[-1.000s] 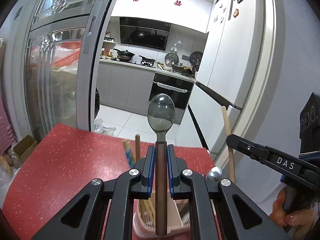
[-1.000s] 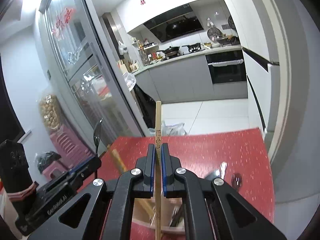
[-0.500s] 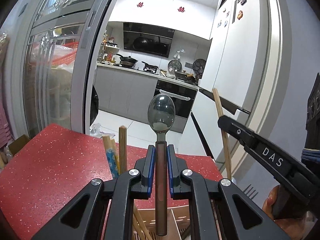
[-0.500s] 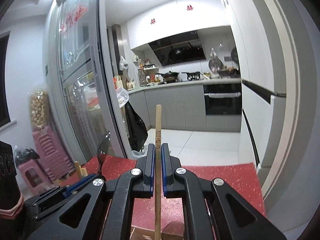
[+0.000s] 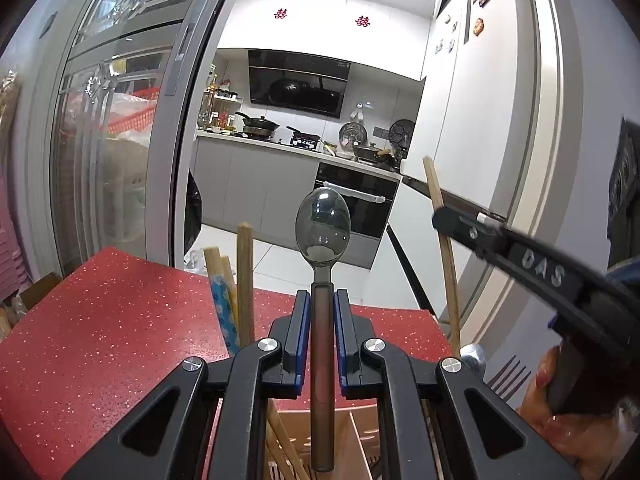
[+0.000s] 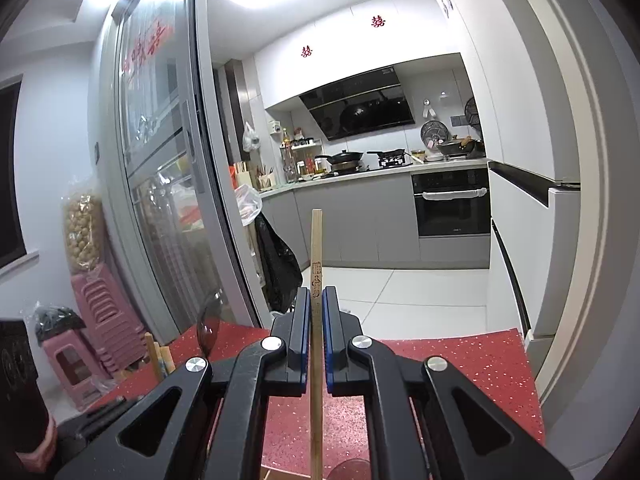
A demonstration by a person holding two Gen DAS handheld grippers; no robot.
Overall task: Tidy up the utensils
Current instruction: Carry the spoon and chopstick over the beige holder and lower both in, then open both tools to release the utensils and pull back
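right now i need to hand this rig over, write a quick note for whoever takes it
Left gripper: shut on the spoon, bowl up, handle end down over the utensil holder.
Right gripper: shut on a single wooden chopstick, held upright above the red table.
Done: chopsticks already stand in the holder's left compartment; a fork shows at its right side.
Left: lower the spoon into a compartment and release; bring the chopstick to the other chopsticks and release. Neither is let go yet.
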